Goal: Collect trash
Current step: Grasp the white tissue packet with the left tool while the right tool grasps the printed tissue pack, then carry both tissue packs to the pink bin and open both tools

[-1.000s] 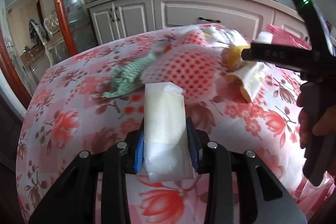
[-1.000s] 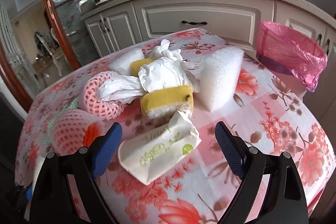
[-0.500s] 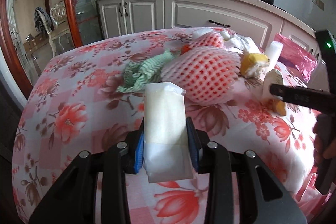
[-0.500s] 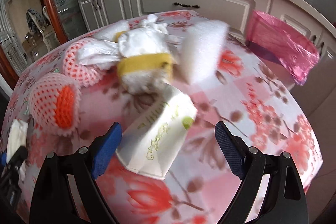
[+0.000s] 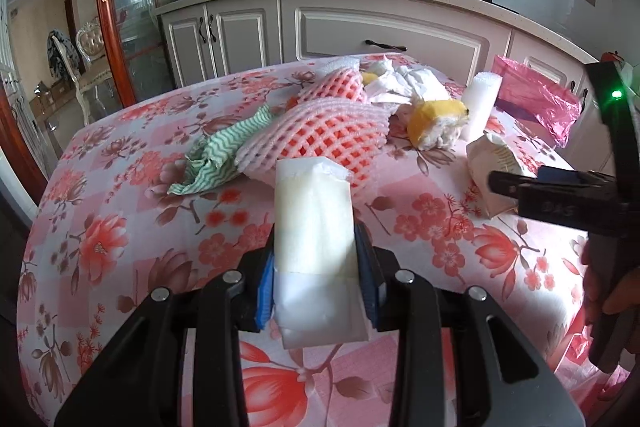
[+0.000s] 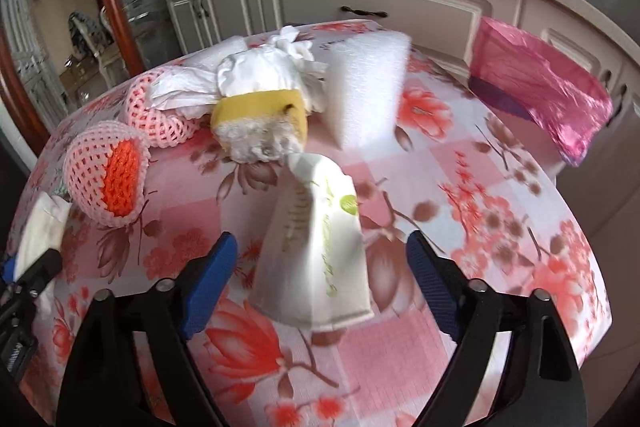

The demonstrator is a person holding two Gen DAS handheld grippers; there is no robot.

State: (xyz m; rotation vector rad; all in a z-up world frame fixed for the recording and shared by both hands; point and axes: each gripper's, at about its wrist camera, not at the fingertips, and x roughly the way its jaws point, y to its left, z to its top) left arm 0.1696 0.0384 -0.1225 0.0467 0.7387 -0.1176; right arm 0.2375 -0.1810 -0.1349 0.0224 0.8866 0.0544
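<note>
The bench (image 6: 500, 195) wears a pink cloth printed with red flowers. On it lie a white tissue pack with green print (image 6: 316, 247), a yellow sponge with a frayed white face (image 6: 260, 123), crumpled white paper (image 6: 264, 75) just behind the sponge, an upright white foam block (image 6: 368, 87) and two pink foam fruit nets (image 6: 108, 171), one showing an orange lining. A green-and-white striped cloth (image 5: 224, 151) lies bunched against the larger net, near the bench's left side.
</note>
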